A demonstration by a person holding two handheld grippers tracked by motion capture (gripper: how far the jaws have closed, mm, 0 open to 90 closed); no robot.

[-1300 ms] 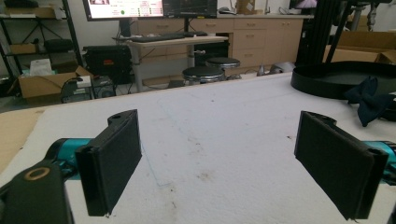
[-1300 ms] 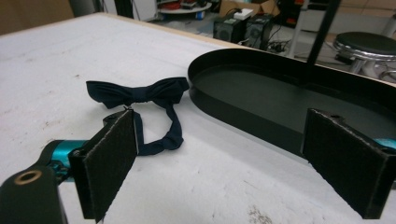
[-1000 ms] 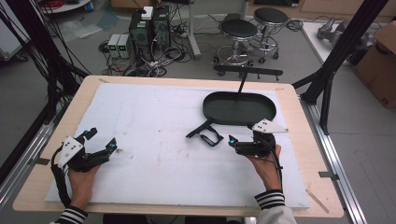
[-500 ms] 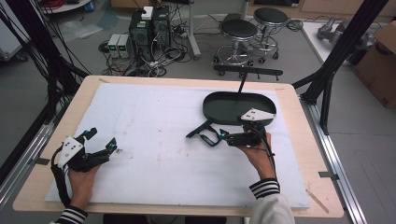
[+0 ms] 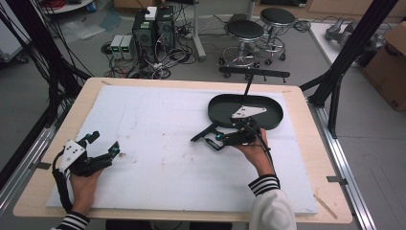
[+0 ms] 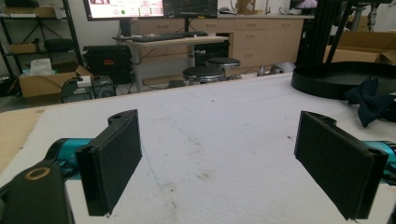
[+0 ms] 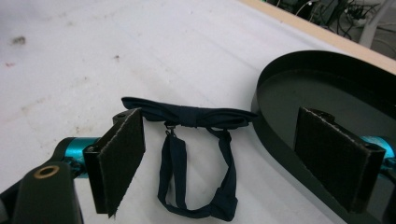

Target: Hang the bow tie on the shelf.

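Plainly, the work in hand is picking up the dark bow tie (image 7: 187,116), which lies flat on the white-covered tabletop (image 5: 158,120) just off the tray's nine o'clock edge, its strap looped toward the person.

Largest first: one tabletop, bare apart from a few faint stains. Then one black oval tray (image 5: 246,111), empty inside, sitting at about two o'clock from the tabletop's middle. Then two grippers. The right gripper (image 7: 219,158) hovers over the tie; its jaws have just been closing a little, yet stand wide, with the knot and strap between them and neither of the fingers (image 7: 122,154) pressing on cloth. One finger hangs over the tray's rim. The left gripper (image 6: 224,172) rests on the tabletop at eight o'clock, jaws wide apart with nothing between them. Last, one bow tie.

To do the step well, I judge the right gripper should shift away from the tray so both fingers clear its wall, come down astride the knot, where the cloth is thickest, and close there rather than on the limp strap, which would likely slip or dangle.
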